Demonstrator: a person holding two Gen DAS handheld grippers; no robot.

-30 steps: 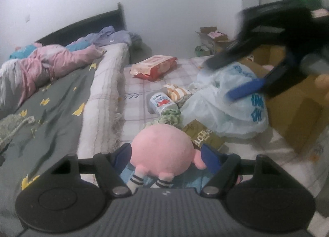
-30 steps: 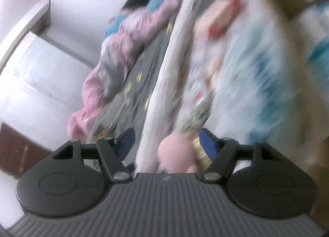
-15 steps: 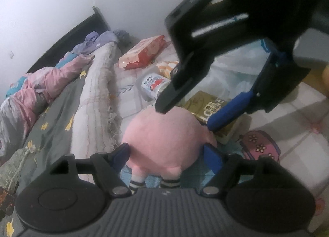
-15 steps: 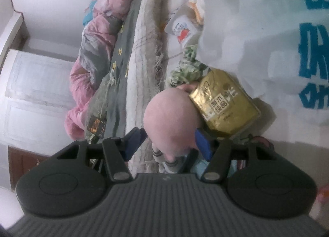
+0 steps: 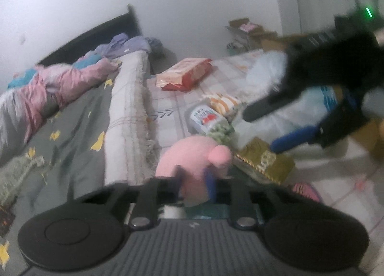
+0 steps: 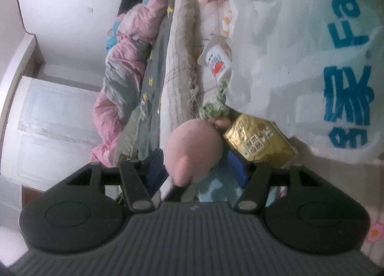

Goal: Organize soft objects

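While clenched on round pink plush doll [image 5: 192, 156], left gripper [image 5: 193, 180], right gripper [image 6: 196, 165] released.

Pink plush doll [image 5: 192, 156], round head, striped legs, lying on checked bedsheet [image 5: 168, 108] beside gold packet [image 5: 264, 163].

Both views are fisheye: straight lines bow outward, and the corners fall off into a dark vignette. Illumination is dim, cool and diffuse, with no visible source; the white wall [image 5: 192, 7] reads as the brightest, near-overexposed field. Left-wrist view: motion blur softens the whole frame, worst on the right claw [image 5: 276, 129] crossing the upper right, where a green indicator light [image 5: 369, 11] smears into a streak. Right-wrist view: sharper; print on the white plastic bag [image 6: 300, 48] and the gold packet [image 6: 259, 141] is legible, while the pink plush toy [image 6: 194, 149] near the lens is soft. A faint shadow lies under the bag's lower edge.
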